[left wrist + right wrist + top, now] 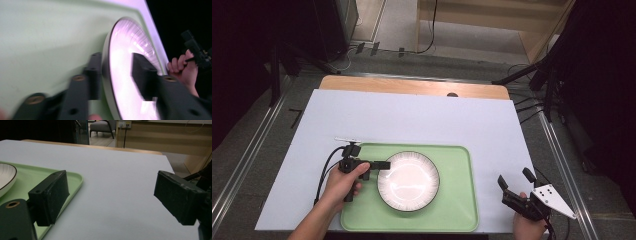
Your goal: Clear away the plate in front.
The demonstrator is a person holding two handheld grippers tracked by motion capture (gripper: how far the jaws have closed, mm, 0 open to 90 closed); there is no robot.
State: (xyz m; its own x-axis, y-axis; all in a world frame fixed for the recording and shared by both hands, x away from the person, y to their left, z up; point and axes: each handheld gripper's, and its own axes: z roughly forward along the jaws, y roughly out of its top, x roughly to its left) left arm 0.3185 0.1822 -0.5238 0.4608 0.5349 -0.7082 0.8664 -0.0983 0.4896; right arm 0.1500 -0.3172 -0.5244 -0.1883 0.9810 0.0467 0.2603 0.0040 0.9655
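A white plate (408, 181) with a dark ribbed rim lies flat on a green tray (458, 210). My left gripper (384, 165) is turned on its side at the plate's left rim. In the left gripper view its jaws straddle that rim of the plate (125, 62), one below it against the tray (50, 45) and one over the plate's face, with a gap still showing. That view is blurred. My right gripper (514, 181) is held off the tray's right edge, open and holding nothing. In the right gripper view the open right gripper (111, 200) looks along bare white table, with the tray (75, 178) at the left.
The tray lies near the front edge of a white sheet (412, 120) that covers a wooden table (412, 86). Dark stands and cables flank the table on both sides. The other hand (183, 71) with its gripper shows at the right of the left gripper view.
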